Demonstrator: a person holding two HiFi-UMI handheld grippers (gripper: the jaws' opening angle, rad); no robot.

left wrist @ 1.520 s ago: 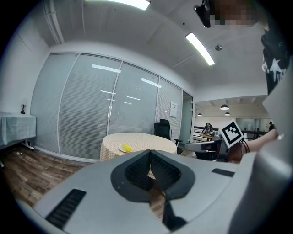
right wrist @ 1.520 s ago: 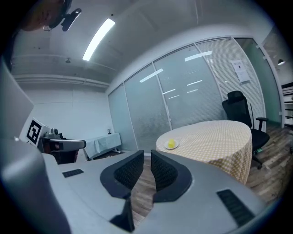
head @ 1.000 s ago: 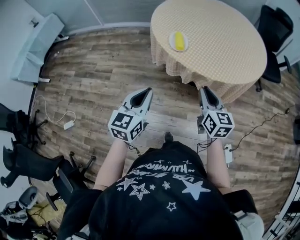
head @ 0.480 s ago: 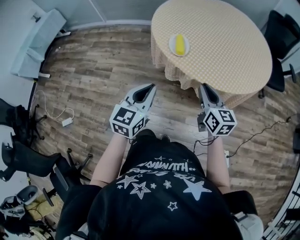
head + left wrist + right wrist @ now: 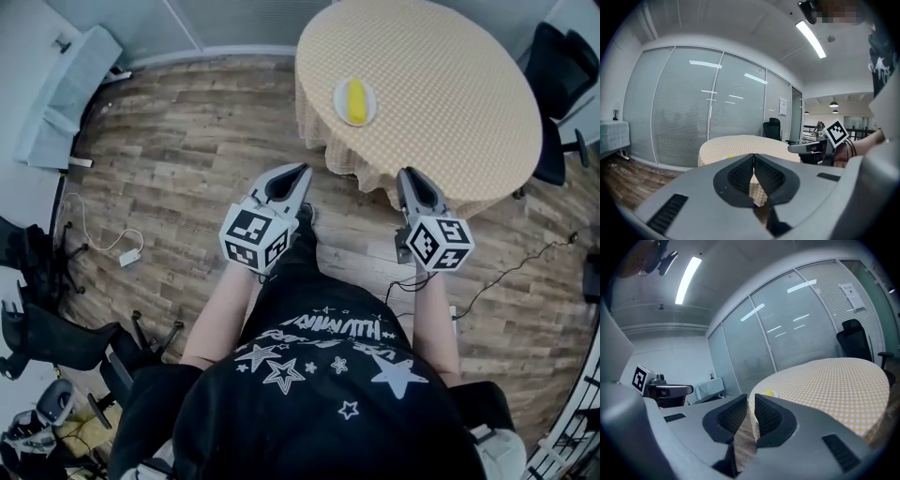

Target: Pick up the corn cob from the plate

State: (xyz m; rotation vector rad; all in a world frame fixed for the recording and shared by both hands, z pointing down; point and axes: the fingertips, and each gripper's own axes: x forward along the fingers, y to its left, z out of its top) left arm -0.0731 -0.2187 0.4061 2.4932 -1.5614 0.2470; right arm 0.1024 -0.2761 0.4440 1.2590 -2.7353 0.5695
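Left claw (image 5: 301, 172) and right claw (image 5: 409, 175) are pinched together, empty. Corn cob (image 5: 355, 100) lies on the plate (image 5: 339, 101), well apart from both.

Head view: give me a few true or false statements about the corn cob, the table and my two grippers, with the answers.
1. The corn cob lies on the plate on the round table. True.
2. The right gripper holds the corn cob. False: its jaws are shut on nothing, and the cob is on the plate.
3. The left gripper has its jaws shut and empty. True.
4. The table is bare wood on top. False: a checked cloth covers it.
5. A black office chair stands by the table. True.
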